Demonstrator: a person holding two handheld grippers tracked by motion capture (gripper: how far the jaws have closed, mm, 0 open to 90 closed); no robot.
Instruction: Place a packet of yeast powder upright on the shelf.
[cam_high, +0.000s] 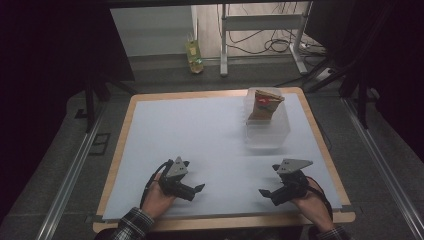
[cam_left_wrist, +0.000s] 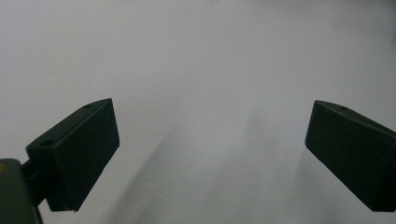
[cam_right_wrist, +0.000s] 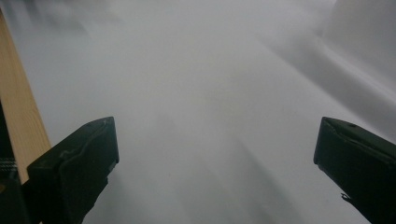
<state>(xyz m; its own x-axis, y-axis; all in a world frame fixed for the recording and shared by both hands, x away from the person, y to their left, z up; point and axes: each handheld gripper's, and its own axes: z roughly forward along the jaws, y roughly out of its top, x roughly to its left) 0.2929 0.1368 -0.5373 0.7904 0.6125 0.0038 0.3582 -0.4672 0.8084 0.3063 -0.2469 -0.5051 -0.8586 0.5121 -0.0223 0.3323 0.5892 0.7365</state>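
Note:
A clear plastic container stands at the far right of the white table mat, and a brown paper bag with a red and green print stands upright inside it. My left gripper rests low near the front left, held by a hand, jaws pointing right and open with nothing between them. My right gripper lies near the front right, jaws pointing left, open and empty. In the left gripper view the gripper faces bare mat. In the right gripper view the gripper also faces bare mat beside the wooden table edge.
The mat covers a wooden table with a metal rail along each side. A yellow-green bottle stands on the floor behind the table, next to a white frame's legs and loose cables.

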